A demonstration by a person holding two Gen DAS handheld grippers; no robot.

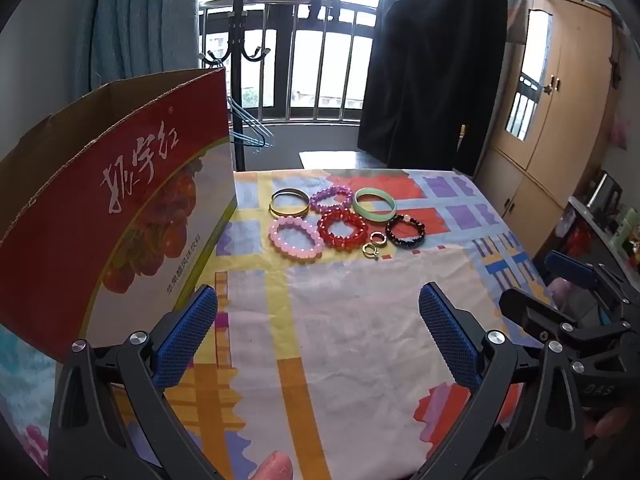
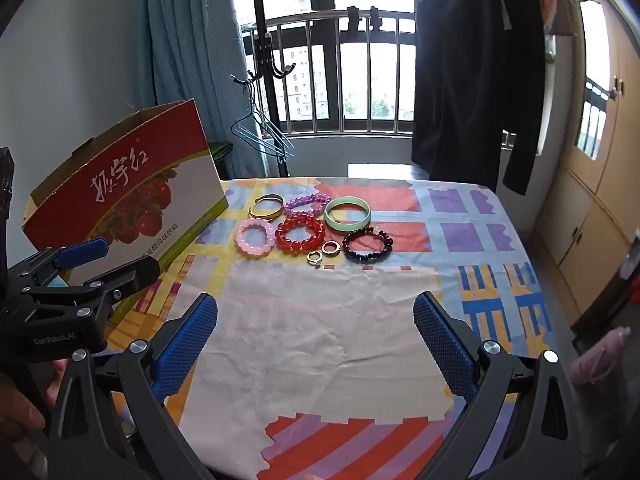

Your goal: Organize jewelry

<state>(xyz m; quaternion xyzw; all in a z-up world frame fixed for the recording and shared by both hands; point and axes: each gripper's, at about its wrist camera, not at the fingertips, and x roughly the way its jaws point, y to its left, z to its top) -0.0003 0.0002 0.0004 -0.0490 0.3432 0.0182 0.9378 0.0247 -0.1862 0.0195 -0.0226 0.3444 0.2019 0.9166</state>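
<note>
Fingers spread wide on both the left gripper (image 1: 318,336) and right gripper (image 2: 316,344), hovering short of the clustered bracelets (image 2: 298,234), box (image 2: 120,184) waiting alongside.

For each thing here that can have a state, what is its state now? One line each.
Left gripper: jaws open, holding nothing.
Right gripper: jaws open, holding nothing.
Cardboard box: top open, standing on the table.
Bracelets: lying flat, grouped, untouched.
Two rings: lying flat beside the bracelets.
Wardrobe doors: shut.
</note>
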